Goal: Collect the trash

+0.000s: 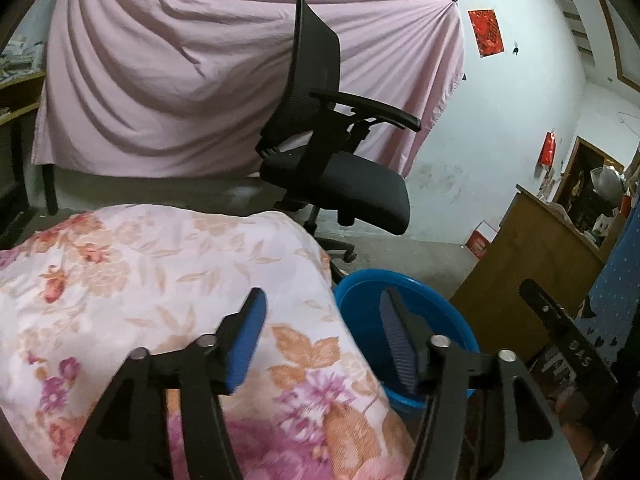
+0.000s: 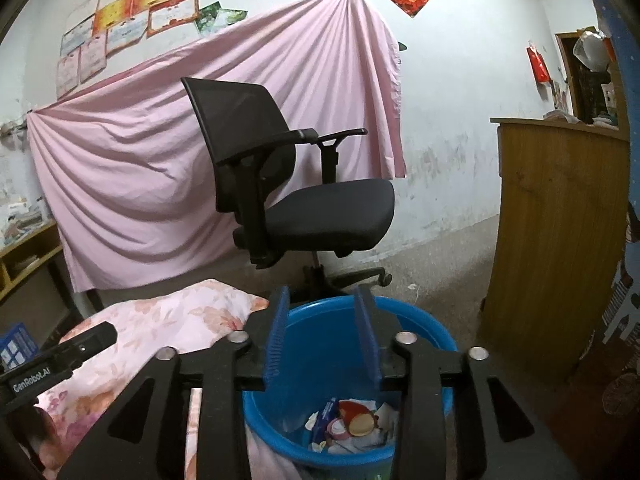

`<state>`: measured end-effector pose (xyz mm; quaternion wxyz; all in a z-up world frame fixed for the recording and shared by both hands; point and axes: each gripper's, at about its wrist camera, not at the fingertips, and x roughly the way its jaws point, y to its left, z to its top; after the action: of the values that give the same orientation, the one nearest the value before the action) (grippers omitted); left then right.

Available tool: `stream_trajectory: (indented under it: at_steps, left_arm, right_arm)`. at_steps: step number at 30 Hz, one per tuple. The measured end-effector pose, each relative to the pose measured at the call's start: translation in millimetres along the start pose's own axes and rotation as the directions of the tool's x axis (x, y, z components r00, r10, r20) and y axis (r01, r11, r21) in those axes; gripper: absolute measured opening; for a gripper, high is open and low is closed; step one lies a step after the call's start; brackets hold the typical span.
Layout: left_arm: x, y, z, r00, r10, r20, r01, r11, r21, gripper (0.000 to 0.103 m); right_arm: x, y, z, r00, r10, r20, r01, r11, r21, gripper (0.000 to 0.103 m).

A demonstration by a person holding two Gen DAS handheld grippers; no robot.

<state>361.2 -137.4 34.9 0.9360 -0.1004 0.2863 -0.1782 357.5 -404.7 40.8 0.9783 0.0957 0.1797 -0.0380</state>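
Note:
A blue plastic bin (image 2: pixel 416 324) stands on the floor beside a floral quilt. Several wrappers and scraps of trash (image 2: pixel 352 424) lie at its bottom. My right gripper (image 2: pixel 324 300) hangs open and empty just above the bin's mouth. In the left wrist view my left gripper (image 1: pixel 326 304) is open and empty, over the quilt's edge (image 1: pixel 168 280) with its right finger above the bin (image 1: pixel 360 292). The right gripper's body (image 1: pixel 560 328) shows at the right of that view, and the left gripper's body (image 2: pixel 60 360) shows at the left of the right wrist view.
A black office chair (image 2: pixel 288 184) stands behind the bin in front of a hanging pink sheet (image 2: pixel 160 128). A wooden cabinet (image 2: pixel 556 232) stands to the right. A shelf (image 2: pixel 28 252) is at the far left. The floor is bare concrete.

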Motion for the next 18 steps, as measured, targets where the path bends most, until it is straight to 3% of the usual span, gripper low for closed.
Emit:
stream_trajectory:
  at_steps: [5, 7, 8, 10, 16, 18]
  left_arm:
    - [-31, -3, -10, 0.999, 0.026, 0.032, -0.027, 0.999, 0.037, 0.082]
    - [-47, -4, -16, 0.997, 0.044, 0.058, -0.048, 0.997, 0.054, 0.086]
    - [-51, -5, -18, 0.996, 0.054, 0.065, -0.058, 0.997, 0.058, 0.087]
    - [-64, -3, -23, 0.995, 0.065, 0.071, -0.069, 0.996, 0.051, 0.087]
    - [-101, -2, -26, 0.990, 0.093, 0.107, -0.095, 0.995, 0.018, 0.087]
    - [-116, -4, -27, 0.985, 0.104, 0.140, -0.108, 0.994, 0.024, 0.096]
  right_arm:
    - [-23, 2, -4, 1.000, 0.006, 0.002, -0.006, 1.000, -0.002, 0.050]
    - [-33, 2, -4, 1.000, 0.011, 0.003, -0.011, 1.000, -0.002, 0.056]
    - [-39, 2, -3, 1.000, 0.014, 0.006, -0.014, 1.000, 0.002, 0.059]
    - [-51, 2, -2, 1.000, 0.021, 0.018, -0.022, 1.000, 0.009, 0.076]
    - [-86, 5, 4, 0.997, 0.042, 0.057, -0.042, 0.999, 0.006, 0.087]
    - [-97, 7, 4, 0.996, 0.048, 0.069, -0.048, 0.999, 0.006, 0.093]
